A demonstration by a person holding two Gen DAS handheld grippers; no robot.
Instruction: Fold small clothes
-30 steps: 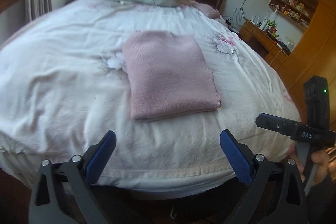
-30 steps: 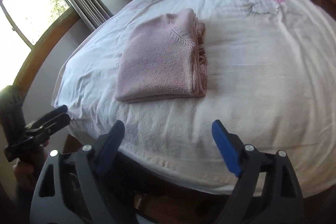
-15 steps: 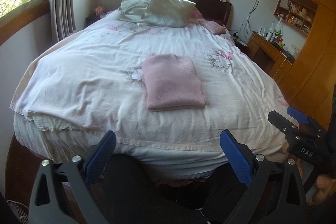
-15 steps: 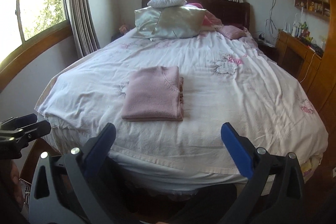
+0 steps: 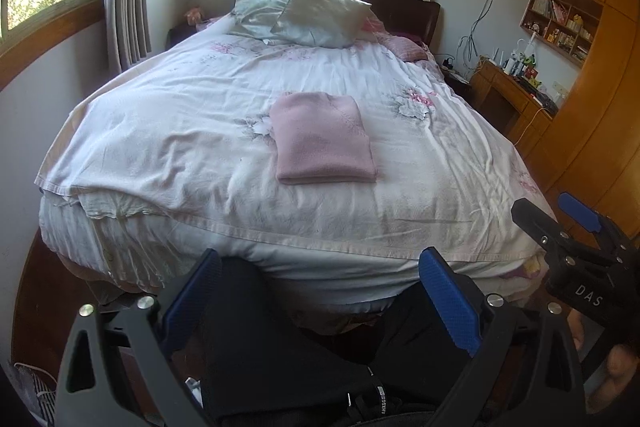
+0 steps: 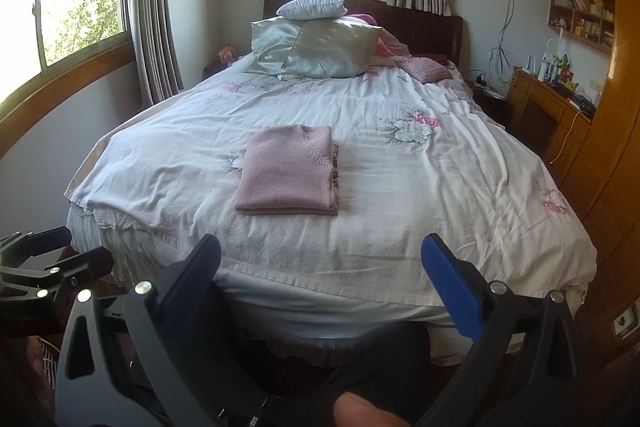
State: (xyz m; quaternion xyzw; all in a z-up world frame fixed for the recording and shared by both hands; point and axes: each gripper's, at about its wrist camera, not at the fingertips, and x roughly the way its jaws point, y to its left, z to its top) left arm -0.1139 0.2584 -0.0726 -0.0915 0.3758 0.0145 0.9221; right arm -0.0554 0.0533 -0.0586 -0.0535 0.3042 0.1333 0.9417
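A pink knitted sweater [image 5: 322, 139] [image 6: 290, 171] lies folded into a neat rectangle on the white floral bedspread [image 5: 160, 147] [image 6: 420, 187], near the middle of the bed. My left gripper [image 5: 320, 279] is open and holds nothing; it hangs off the foot of the bed, well back from the sweater. My right gripper [image 6: 320, 267] is also open and holds nothing, equally far back. Each gripper shows at the edge of the other's view: the right one [image 5: 576, 227], the left one [image 6: 44, 259].
Pillows [image 6: 316, 43] are stacked at the headboard. A wooden desk with small items [image 5: 516, 87] and tall wooden cabinets [image 5: 600, 107] stand at the right. Windows with curtains [image 6: 152, 7] line the left and back walls. The person's dark-clothed legs [image 5: 288, 347] are below the grippers.
Both grippers have pulled back and risen away from the bed; the sweater now looks much smaller and further off. It has stayed folded in place.
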